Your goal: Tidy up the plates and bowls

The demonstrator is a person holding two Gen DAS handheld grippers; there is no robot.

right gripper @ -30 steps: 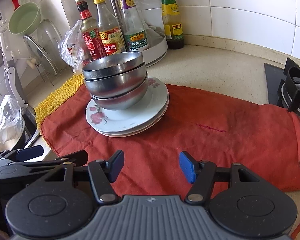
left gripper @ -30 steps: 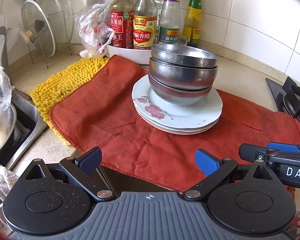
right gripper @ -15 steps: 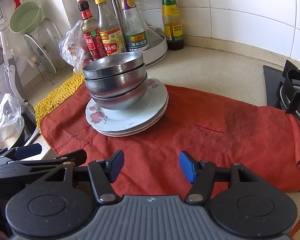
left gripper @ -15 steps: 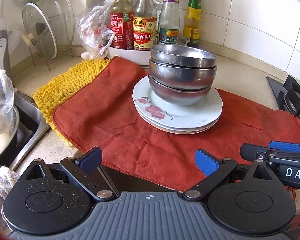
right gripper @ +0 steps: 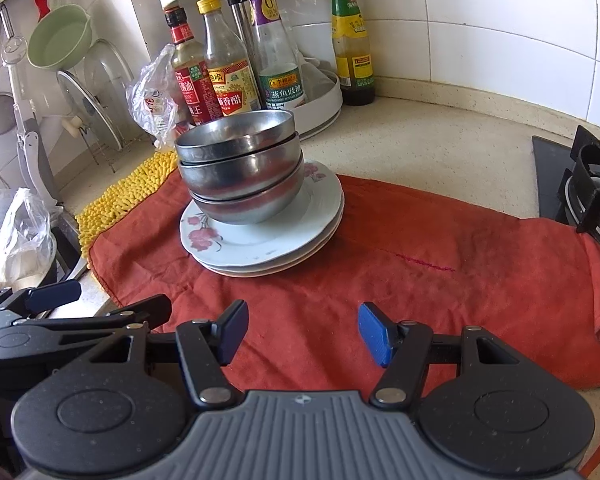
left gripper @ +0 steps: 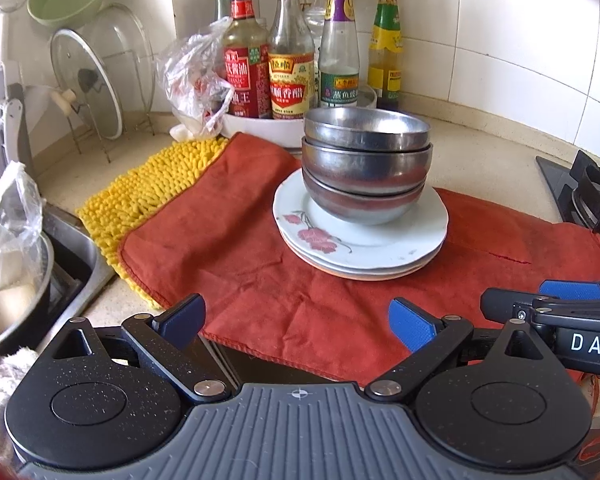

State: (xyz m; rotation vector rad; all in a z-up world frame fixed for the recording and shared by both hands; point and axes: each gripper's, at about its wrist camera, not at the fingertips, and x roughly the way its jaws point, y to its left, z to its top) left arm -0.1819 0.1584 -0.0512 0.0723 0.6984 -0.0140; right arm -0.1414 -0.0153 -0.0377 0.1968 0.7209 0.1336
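Three steel bowls (left gripper: 366, 168) are nested in a stack on a stack of white flowered plates (left gripper: 340, 246), which lies on a red cloth (left gripper: 260, 280). The same bowls (right gripper: 240, 168) and plates (right gripper: 268, 248) show in the right wrist view. My left gripper (left gripper: 296, 320) is open and empty, low over the cloth's near edge, short of the plates. My right gripper (right gripper: 304, 332) is open and empty, also near the cloth's front. The right gripper also shows in the left wrist view (left gripper: 556, 300), and the left gripper in the right wrist view (right gripper: 60, 300).
Sauce bottles (left gripper: 292, 76) stand on a white turntable rack behind the stack. A yellow mat (left gripper: 148, 184), a glass lid on a wire rack (left gripper: 88, 84) and a sink with a pot (left gripper: 16, 280) are at the left. A gas hob (left gripper: 592, 196) is at the right.
Both grippers have drawn back and risen slightly, so more of the bottles and wall shows. The bowls and plates have not moved. Both jaws stay open.
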